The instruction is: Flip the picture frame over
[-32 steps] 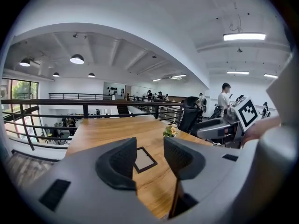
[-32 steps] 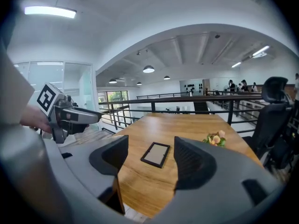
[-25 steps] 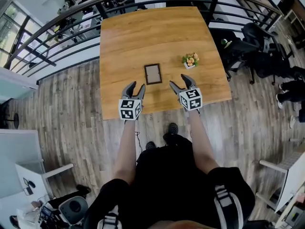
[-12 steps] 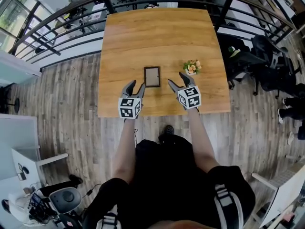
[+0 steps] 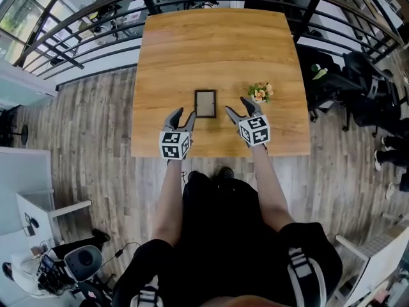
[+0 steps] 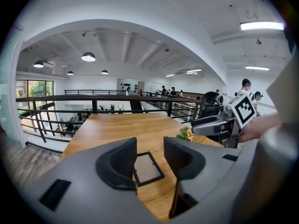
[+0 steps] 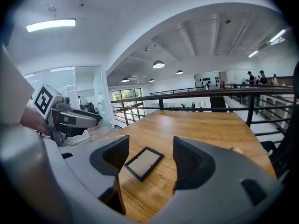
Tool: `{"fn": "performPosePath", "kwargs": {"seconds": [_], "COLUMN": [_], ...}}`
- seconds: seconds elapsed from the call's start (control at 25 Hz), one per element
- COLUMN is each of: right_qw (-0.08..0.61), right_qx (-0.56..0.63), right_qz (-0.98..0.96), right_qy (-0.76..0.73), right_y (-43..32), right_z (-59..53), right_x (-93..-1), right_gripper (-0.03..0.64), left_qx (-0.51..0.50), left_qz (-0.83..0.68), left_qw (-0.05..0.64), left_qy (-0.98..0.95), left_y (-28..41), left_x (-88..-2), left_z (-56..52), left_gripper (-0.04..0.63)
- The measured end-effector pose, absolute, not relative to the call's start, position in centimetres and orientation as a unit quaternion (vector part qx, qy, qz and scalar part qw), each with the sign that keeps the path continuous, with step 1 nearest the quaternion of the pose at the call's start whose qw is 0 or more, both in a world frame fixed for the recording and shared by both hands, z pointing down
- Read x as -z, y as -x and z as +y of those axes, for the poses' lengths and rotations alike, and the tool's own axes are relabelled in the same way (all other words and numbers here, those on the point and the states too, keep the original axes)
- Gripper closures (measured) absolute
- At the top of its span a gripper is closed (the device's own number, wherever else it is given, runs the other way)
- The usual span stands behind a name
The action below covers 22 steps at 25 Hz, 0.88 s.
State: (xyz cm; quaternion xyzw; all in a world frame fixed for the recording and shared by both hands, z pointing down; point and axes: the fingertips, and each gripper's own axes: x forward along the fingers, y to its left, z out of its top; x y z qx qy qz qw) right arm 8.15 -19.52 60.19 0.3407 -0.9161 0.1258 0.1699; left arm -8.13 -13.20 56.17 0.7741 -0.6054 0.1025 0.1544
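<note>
- Hovering over the desk's [image 5: 217,43] near edge, the left tool [image 5: 181,116] stands wide, nothing between its jaws.
- Frame [image 5: 205,103] lies flat on the desk between both tools, touching neither.
- Right tool [image 5: 238,108] gapes wide, empty; flowers [image 5: 259,92] just beyond it.

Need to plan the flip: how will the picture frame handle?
The picture frame looks thin and rigid, so probably light and stiff. Lying flat on the wooden table, it may slide when nudged. Its pale panel may be glass, hence fragile.

one picture frame [image 5: 205,103], one potted plant [image 5: 259,92], one table [image 5: 192,43] — two hand-held grippers [image 5: 182,115] [image 5: 238,107].
</note>
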Motion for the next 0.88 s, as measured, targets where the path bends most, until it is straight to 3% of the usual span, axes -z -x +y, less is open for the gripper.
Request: {"fn": "performPosePath", "kwargs": {"seconds": [0.88], "right_qw": [0.198], "right_qx": [-0.171], "right_qz": [-0.858], "right_qy": [-0.442], "right_y": [-4.8], "right_z": [-26.0], "right_x": [-64.0], "right_gripper": [0.314], "left_qx": [-0.098], "left_qz": [-0.522], "left_qw": [0.207], "left_qy": [-0.821], "left_y": [13.1], "left_x": [-60.6], "left_z": [-23.8], "left_gripper": [0.408]}}
